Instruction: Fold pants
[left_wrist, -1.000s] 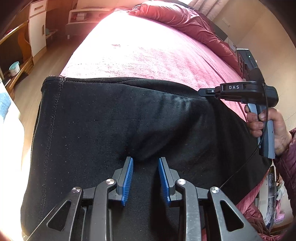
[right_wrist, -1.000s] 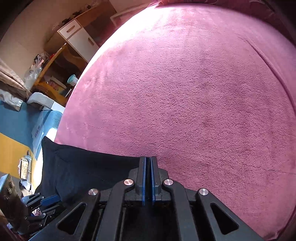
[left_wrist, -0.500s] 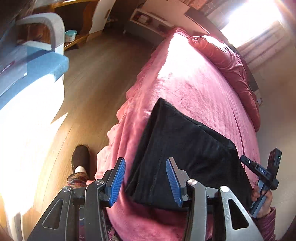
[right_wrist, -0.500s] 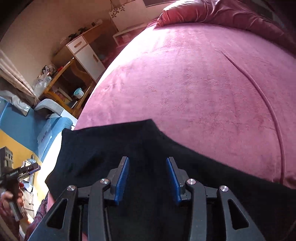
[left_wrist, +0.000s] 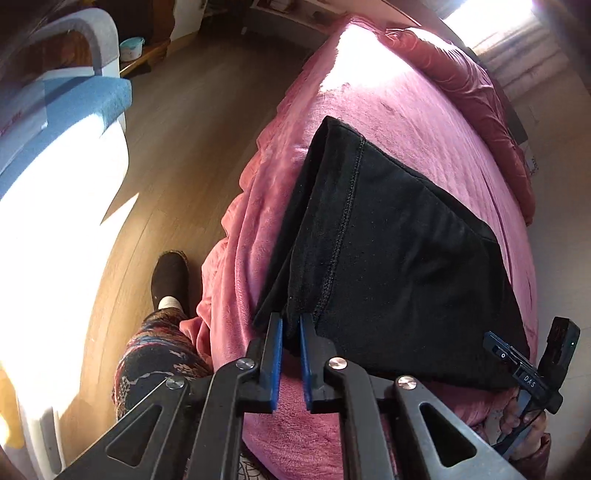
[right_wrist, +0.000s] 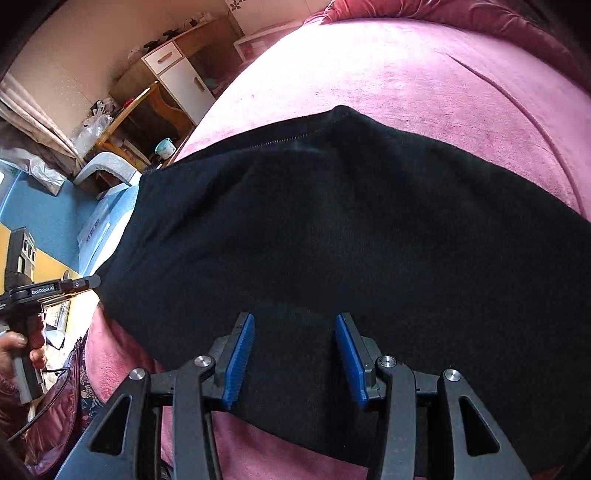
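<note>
Pinching black pants (left_wrist: 399, 266) corner on pink bed (left_wrist: 424, 122): L tongs (left_wrist: 291, 328); R tongs (right_wrist: 294, 354) opening, above pants.

Off to the left of my tool there's wood floor (left_wrist: 177, 155) with a big sun patch blowing out the corner. Pink bed (left_wrist: 406, 110) runs ahead, bright window (left_wrist: 491, 14) past its far end. Up-left sits a white-drawered cabinet (right_wrist: 177, 74), wooden shelf (right_wrist: 140, 107), beige wall (right_wrist: 92, 33).
</note>
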